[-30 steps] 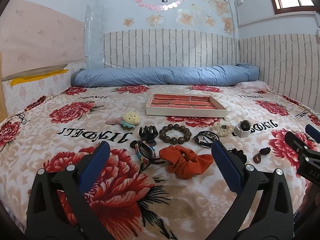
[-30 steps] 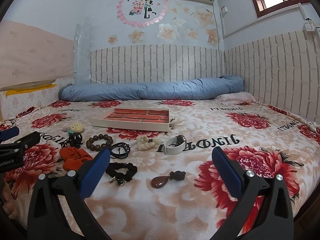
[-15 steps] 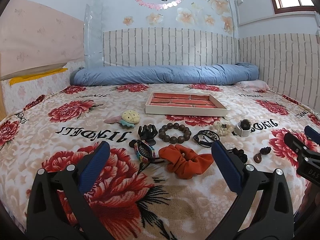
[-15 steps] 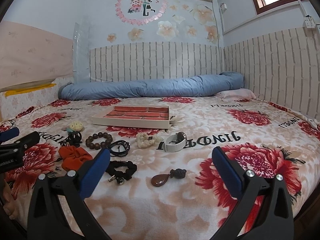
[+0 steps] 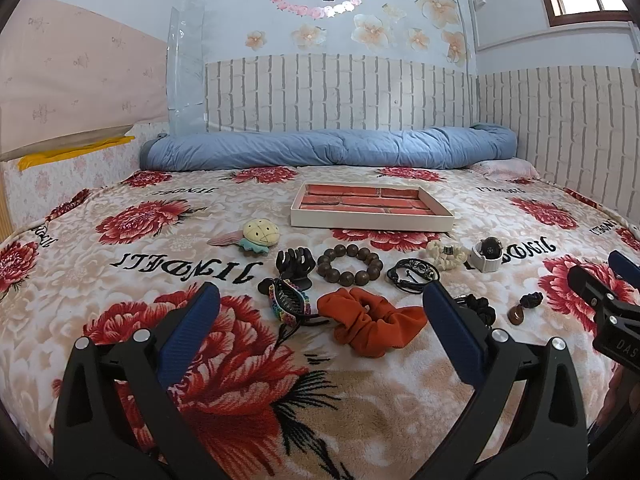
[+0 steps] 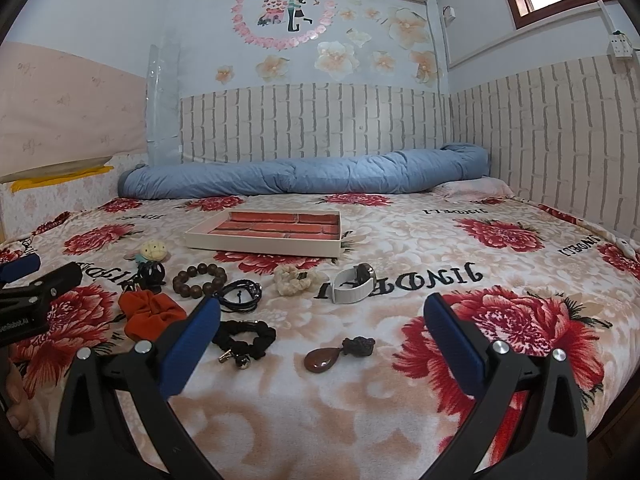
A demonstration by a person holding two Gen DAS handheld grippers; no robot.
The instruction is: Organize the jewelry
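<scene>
Jewelry pieces lie exactly as before, in front of the tray [image 6: 276,245]. My left gripper [image 5: 320,316] and right gripper [image 6: 322,316] still hover wide open, empty.

On the bed blanket [image 5: 120,360] the tray [image 5: 372,222] lies farthest back, with the rolled quilt [image 5: 328,152] behind it along the wall. Before the tray runs a row — plush clip [image 5: 260,236], claw clip [image 5: 294,264], bead bracelet [image 5: 349,266], cord bracelet [image 5: 412,274], shell bracelet [image 5: 444,254], watch [image 5: 489,254], left to right. Nearer still lie the beaded clip [image 5: 290,300], scrunchie [image 5: 370,322], hair tie [image 6: 244,338] and pendant [image 6: 338,354] — the pendant rightmost.
</scene>
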